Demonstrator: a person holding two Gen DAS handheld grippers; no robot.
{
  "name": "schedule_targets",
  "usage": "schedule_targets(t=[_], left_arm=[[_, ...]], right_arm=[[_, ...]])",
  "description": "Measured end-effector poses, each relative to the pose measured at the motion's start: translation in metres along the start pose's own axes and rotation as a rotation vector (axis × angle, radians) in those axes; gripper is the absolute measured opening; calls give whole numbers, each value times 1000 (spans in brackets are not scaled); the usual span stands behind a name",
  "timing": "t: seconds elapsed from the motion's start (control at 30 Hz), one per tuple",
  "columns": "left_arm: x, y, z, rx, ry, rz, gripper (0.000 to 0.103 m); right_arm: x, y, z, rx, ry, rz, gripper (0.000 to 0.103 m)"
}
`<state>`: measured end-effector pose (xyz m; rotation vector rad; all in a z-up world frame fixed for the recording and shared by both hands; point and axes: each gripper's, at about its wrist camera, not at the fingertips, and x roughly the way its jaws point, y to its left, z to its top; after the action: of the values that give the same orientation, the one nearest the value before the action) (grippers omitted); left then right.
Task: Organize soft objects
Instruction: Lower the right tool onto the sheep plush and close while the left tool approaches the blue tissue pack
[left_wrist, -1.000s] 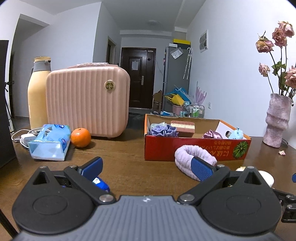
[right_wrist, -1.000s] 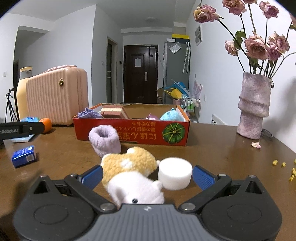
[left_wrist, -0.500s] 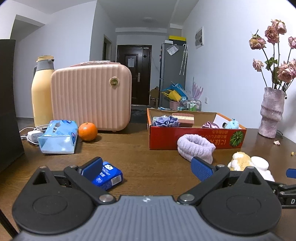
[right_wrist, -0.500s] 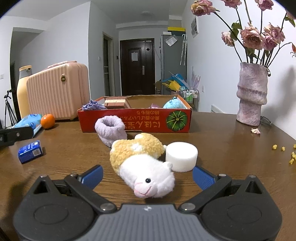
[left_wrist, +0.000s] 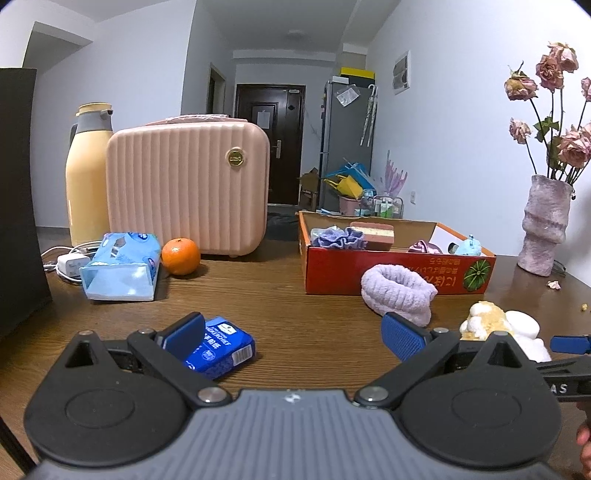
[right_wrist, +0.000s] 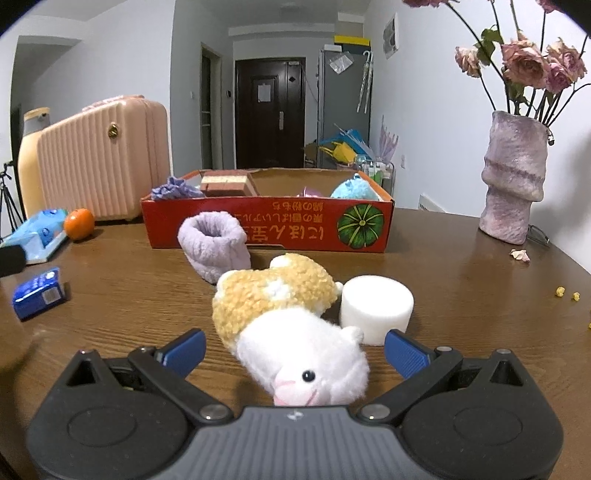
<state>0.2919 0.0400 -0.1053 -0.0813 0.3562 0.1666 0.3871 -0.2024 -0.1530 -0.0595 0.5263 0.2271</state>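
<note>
We find the right gripper with fingers spread wide, the plush toy lying between them on the worktop, apparently untouched. A white foam cylinder sits just right of it; the lilac band lies farther off, before the red box. The left gripper is likewise spread, empty, a blue packet beside its left finger.

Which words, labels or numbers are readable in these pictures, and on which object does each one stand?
"HANDKERCHIEF", partly hidden, with Chinese characters too small to read: blue tissue packet.
"AS", the end of a cut-off word: right tongs, seen from the left wrist.
Yellow East Asian lettering, upside down, not legible to me: red cardboard box.
Gold round badge: pink suitcase, text too small.
</note>
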Motion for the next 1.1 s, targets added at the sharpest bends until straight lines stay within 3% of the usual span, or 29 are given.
schedule_targets(t=[0.5, 1.1], left_arm=[[7, 29, 3, -20, 7, 39, 103], [19, 56, 5, -29, 42, 72, 103]], right_arm=[[41, 14, 12, -59, 74, 9, 103], [44, 18, 13, -89, 82, 60, 81]])
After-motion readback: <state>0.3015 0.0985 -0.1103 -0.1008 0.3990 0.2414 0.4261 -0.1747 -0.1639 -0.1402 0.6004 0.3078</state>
